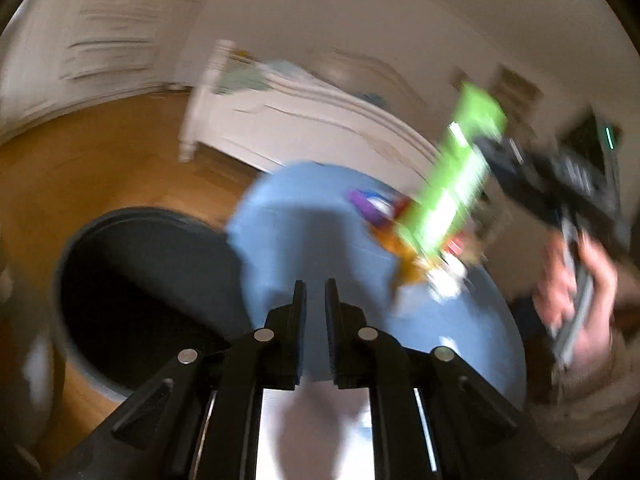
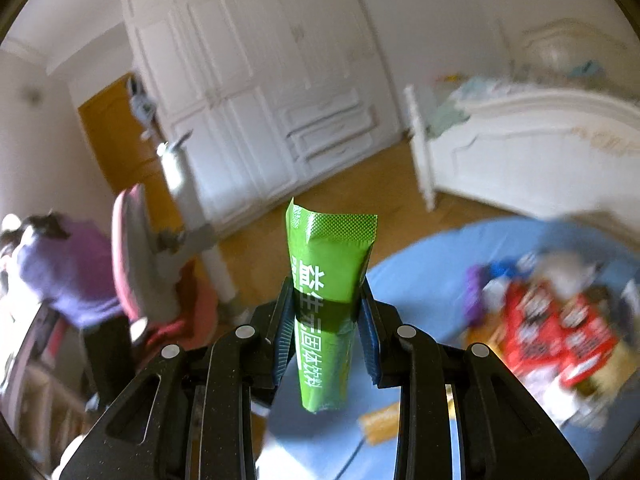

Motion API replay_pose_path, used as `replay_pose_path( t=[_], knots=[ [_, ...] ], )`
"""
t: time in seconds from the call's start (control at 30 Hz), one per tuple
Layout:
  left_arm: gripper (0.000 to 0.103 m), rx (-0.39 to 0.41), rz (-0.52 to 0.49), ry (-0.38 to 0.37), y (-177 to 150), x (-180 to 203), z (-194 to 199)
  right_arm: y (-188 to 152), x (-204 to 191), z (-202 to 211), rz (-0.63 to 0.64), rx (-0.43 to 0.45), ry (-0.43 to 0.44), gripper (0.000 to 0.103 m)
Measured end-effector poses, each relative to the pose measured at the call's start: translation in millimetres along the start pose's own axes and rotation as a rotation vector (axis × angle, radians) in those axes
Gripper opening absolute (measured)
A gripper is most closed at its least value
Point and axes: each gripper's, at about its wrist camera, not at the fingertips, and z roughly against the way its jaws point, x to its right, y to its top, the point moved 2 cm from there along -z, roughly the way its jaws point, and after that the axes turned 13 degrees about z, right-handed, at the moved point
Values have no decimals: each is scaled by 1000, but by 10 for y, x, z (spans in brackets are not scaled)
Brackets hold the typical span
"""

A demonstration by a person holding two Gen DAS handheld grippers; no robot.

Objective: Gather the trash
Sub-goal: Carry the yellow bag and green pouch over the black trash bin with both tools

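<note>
My right claw (image 2: 326,312) clamps a long green foil sachet (image 2: 328,280), poking out toward twelve o'clock. My left claw (image 1: 316,292) is empty, slightly apart; dark round bin (image 1: 132,280) at nine o'clock.

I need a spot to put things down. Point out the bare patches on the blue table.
The blue table is bare on its half nearest the bin, from that edge up to the left claw. In the right wrist view, bare blue also lies under the green packet. The far right side is crowded with the wrapper pile.
</note>
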Motion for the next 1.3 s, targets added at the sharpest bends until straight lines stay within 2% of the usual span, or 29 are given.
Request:
replay_pose_path(
  t=[0.03,0.07,0.1,0.13,0.17,0.23,0.3,0.33,0.37,0.43,0.47,0.57,0.67,0.8,0.87,0.97,1.1,1.2,1.3],
  knots=[
    [42,-28,-52,-3,-3,193,-130,33,45,50,2,14,-27,30],
    [78,-43,-87,-3,-21,317,-222,57,94,96,3,24,-50,30],
    [90,-49,-133,-12,-33,469,-321,73,167,147,3,31,-73,30],
    [93,-51,-180,-29,-33,624,-416,75,215,177,1,33,-87,30],
    [93,-69,-231,-48,-22,798,-563,65,263,202,-4,33,-97,30],
    [93,-115,-280,-37,-9,991,-852,24,361,234,-14,24,-116,30],
    [89,-180,-283,-25,-11,1007,-1099,-39,461,254,-25,14,-125,30],
    [65,-219,-266,-33,-15,990,-1215,-58,483,251,-28,11,-129,30],
    [35,-274,-231,-49,-13,937,-1365,-74,507,251,-29,8,-131,30],
    [25,-308,-173,-36,-6,847,-1482,-99,552,240,-29,2,-131,30],
    [22,-288,-155,-44,25,816,-1446,-103,563,235,-28,2,-130,30],
    [22,-197,-149,-25,107,720,-1207,-71,531,157,-35,3,-108,30],
    [22,-97,-84,-3,184,487,-838,29,423,9,-26,3,-52,30],
    [22,55,88,103,277,-114,-295,207,177,-283,2,-9,41,30],
    [22,99,171,160,268,-467,-98,276,18,-531,15,-42,89,30],
    [22,121,269,226,255,-930,70,277,-255,-1038,37,-136,151,30],
    [22,119,329,259,184,-1268,61,71,-625,-1858,44,-337,216,30],
    [22,94,367,278,131,-1477,-76,-124,-825,-2338,66,-468,210,30],
    [22,69,407,287,69,-1624,-189,-276,-953,-2640,97,-556,194,30]
  ],
)
